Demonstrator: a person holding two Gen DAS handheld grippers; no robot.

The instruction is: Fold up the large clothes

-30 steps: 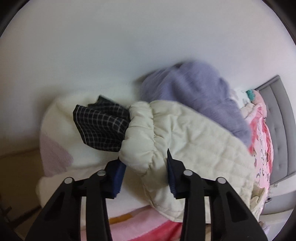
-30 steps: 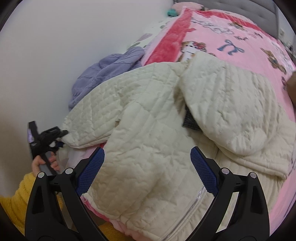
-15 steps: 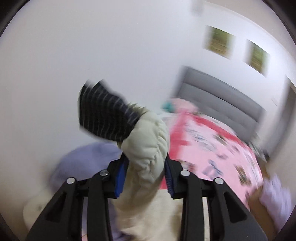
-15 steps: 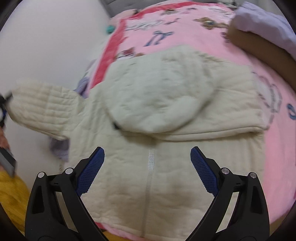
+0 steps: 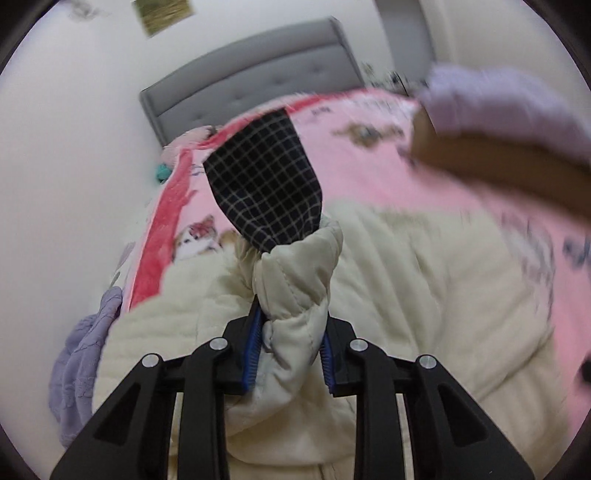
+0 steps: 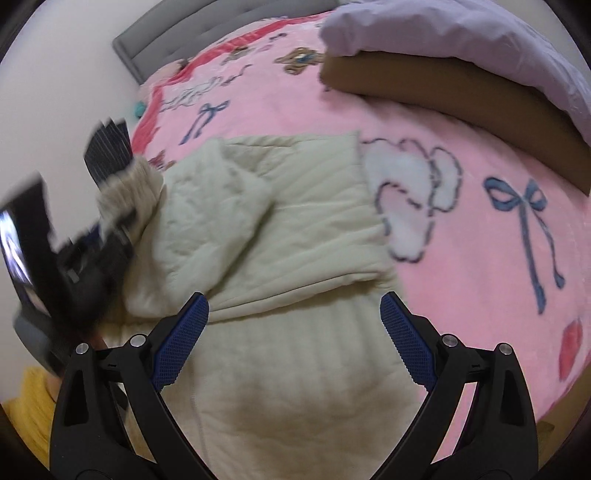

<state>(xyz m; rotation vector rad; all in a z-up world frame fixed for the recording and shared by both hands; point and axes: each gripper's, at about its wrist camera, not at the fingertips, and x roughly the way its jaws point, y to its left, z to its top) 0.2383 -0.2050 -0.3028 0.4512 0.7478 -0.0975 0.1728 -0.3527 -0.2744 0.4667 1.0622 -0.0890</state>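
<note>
My left gripper (image 5: 290,354), nearest the lens, clamps the cream quilted sleeve cuff (image 5: 295,280) between its blue pads; its jaws have just been closing on that cuff. A dark checked lining (image 5: 264,184) protrudes from the cuff end, held above the bed. My right gripper (image 6: 293,343) stands wide, grasping nothing, poised over the lower body of the cream quilted jacket (image 6: 280,369). The jacket lies spread on the pink blanket (image 6: 480,229), its hood (image 6: 221,206) folded over the chest. Beyond it, the blanket bears blue bows and bear motifs; script near its red border is too blurred to read. A lavender garment (image 5: 79,369) lies at the bed's left edge by the wall. Far right, a brown cushion (image 6: 461,92) carries a lilac cloth (image 6: 461,33). Farthest, a grey tufted headboard (image 5: 251,70) meets the white wall
</note>
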